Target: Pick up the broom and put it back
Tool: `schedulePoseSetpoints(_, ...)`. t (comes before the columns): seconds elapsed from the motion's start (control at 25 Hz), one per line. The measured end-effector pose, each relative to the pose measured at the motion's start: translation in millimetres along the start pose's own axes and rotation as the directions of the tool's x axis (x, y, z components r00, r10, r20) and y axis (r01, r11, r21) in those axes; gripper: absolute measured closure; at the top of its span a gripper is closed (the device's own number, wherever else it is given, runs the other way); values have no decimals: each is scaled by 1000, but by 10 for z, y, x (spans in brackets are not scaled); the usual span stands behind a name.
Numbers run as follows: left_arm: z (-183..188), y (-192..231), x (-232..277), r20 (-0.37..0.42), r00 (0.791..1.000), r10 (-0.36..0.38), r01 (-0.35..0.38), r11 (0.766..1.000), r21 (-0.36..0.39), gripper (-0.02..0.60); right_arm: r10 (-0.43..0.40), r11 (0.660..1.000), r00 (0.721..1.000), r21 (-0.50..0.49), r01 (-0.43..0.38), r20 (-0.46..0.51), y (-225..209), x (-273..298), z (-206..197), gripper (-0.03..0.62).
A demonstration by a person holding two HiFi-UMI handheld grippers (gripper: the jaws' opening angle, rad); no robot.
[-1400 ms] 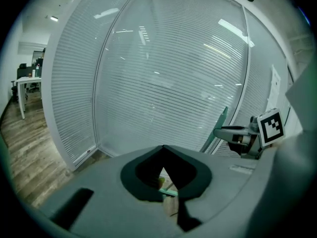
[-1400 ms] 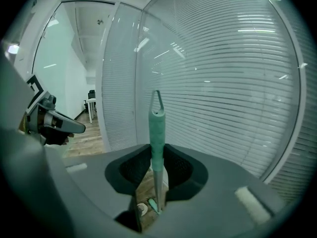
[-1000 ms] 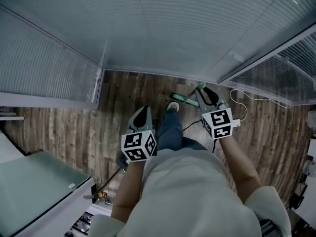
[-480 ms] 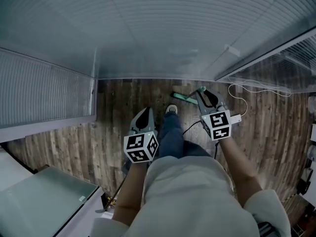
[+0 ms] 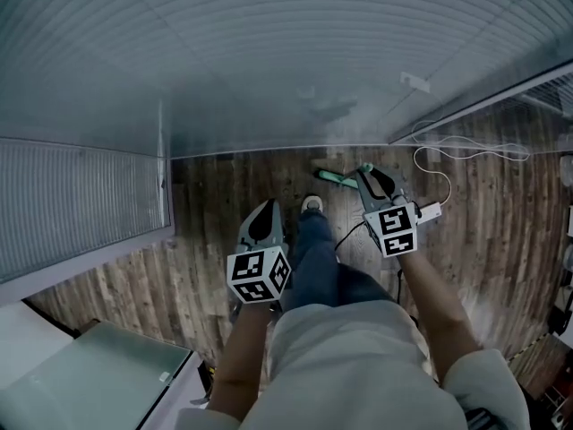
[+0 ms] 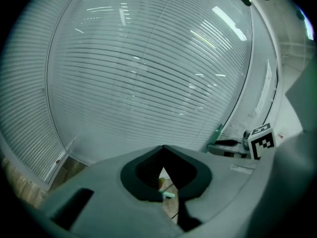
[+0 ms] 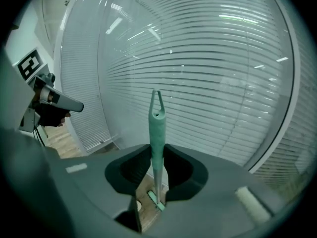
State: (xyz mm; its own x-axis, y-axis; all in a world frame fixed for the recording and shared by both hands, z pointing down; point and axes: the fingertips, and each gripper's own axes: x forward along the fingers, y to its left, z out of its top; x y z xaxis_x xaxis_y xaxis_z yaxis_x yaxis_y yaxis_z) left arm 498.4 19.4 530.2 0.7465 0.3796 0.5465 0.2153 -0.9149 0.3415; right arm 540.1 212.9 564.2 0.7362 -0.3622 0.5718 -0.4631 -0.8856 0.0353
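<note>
Your left gripper (image 6: 162,148): clenched, empty, over the wooden floor (image 5: 206,240). Your right gripper (image 7: 157,152): grasping the broom (image 7: 157,128) by its green handle, head low beside the glass wall (image 5: 295,70).

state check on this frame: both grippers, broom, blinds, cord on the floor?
Left gripper: shut, nothing between the jaws.
Right gripper: shut on the broom's handle.
Broom: held, loop end up, head down near the floor.
Blinds: down, slats closed.
Cord: lying loose on the floor in a loop.
</note>
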Motion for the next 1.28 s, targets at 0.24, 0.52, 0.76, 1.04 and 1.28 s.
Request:
schedulePoseSetpoints(0.24, -15, 112, 223, -28, 1000, -7, 7, 1000, -20, 575, -21, 1000, 999, 1, 21, -49, -65, 299, -121, 502)
schedulePoseSetpoints(0.52, 35, 181, 410, -46, 999, -20, 19, 1000, -14, 577, -47, 999, 994, 16, 49, -94, -141, 614, -231, 502)
schedulePoseSetpoints(0.76, 27, 286, 510, -61, 998, -20, 19, 1000, -21, 575, -54, 998, 993, 23, 56, -102, -107, 813, -231, 502)
schedulePoseSetpoints(1.04, 70, 341, 630, -76, 997, -22, 21, 1000, -17, 575, -82, 997, 988, -1, 83, -129, -157, 1068, -252, 503)
schedulePoseSetpoints(1.28, 123, 376, 706, -77, 997, -20, 18, 1000, -18, 575, -106, 994, 985, 19, 109, -135, -268, 1267, -233, 503)
